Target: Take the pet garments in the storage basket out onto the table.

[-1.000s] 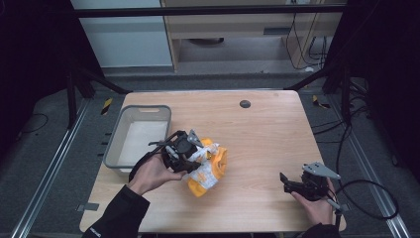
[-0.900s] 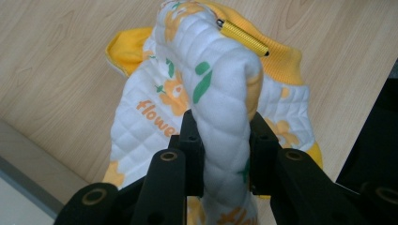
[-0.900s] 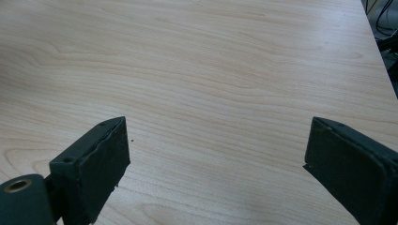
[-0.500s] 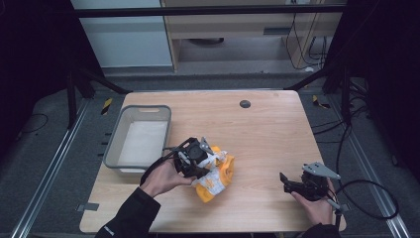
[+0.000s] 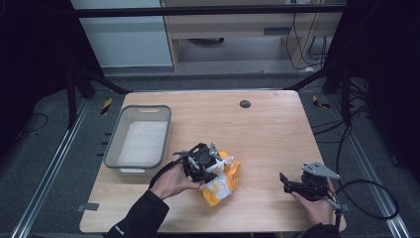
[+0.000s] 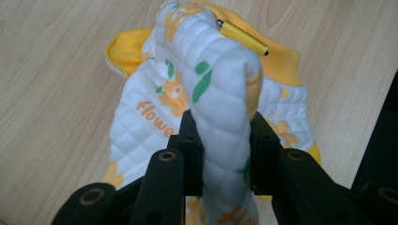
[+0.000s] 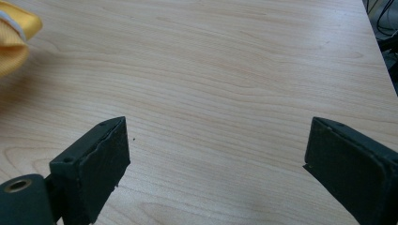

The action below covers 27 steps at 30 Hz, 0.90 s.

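Left gripper [image 5: 208, 161] clamped on a raised fold of the quilted flower-print cloth [image 6: 206, 112], white with yellow trim; both jaws press the fold from either side. Cloth [image 5: 223, 178] lies on the wooden table [image 5: 262, 129], just beside the grey bin [image 5: 141, 141] at its 4 o'clock. Right gripper [image 5: 289, 184] at the cloth's 3 o'clock, well apart, jaws spread wide over bare tabletop, holding nothing.

Orange "flowe" – partly hidden – on the quilted cloth [image 6: 187, 93]

Lab, wooden table [image 5: 257, 129], metal frame rails [image 5: 44, 173], cables [image 5: 366, 198]
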### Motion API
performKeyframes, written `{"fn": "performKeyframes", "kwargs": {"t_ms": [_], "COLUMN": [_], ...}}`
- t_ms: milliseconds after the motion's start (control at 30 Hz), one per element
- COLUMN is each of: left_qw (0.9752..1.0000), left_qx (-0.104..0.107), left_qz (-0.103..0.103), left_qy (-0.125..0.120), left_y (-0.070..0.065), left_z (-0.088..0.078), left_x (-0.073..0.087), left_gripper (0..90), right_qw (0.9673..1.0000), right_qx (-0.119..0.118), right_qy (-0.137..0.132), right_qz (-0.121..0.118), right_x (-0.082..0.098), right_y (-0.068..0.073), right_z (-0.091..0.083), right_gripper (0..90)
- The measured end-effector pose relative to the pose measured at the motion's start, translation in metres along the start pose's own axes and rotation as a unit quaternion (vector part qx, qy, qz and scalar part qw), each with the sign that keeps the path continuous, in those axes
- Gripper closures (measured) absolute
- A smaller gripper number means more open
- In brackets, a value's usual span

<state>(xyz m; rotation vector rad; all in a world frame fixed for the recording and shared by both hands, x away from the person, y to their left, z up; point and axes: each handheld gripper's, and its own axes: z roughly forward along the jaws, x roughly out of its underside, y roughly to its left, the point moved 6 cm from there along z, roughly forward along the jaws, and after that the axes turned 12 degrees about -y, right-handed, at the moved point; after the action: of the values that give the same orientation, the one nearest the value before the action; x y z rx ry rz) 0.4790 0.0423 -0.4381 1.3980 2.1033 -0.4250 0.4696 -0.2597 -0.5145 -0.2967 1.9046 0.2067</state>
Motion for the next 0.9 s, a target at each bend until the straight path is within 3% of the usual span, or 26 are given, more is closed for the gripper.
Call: {"fn": "performKeyframes", "kwargs": {"t_ms": [167, 633, 900], "left_qw": [0.9999, 0.9998, 0.9999], "left_qx": [0.003, 0.009, 0.005], "left_qz": [0.01, 0.009, 0.013], "left_qy": [0.008, 0.013, 0.01], "left_y": [-0.003, -0.006, -0.007], "left_z": [0.01, 0.028, 0.037], "left_x": [0.002, 0.01, 0.016], "left_gripper": [70.7, 66.8, 51.7], "right_qw": [1.0, 1.0, 1.0], "right_qx": [0.0, -0.003, -0.002], "right_qy": [0.0, 0.003, 0.003], "right_qz": [0.0, 0.003, 0.001], "right_x": [0.0, 0.0, 0.001], "right_y": [0.0, 0.001, 0.001], "right_z": [0.0, 0.0, 0.0], "right_gripper": [6.9, 6.9, 6.8]}}
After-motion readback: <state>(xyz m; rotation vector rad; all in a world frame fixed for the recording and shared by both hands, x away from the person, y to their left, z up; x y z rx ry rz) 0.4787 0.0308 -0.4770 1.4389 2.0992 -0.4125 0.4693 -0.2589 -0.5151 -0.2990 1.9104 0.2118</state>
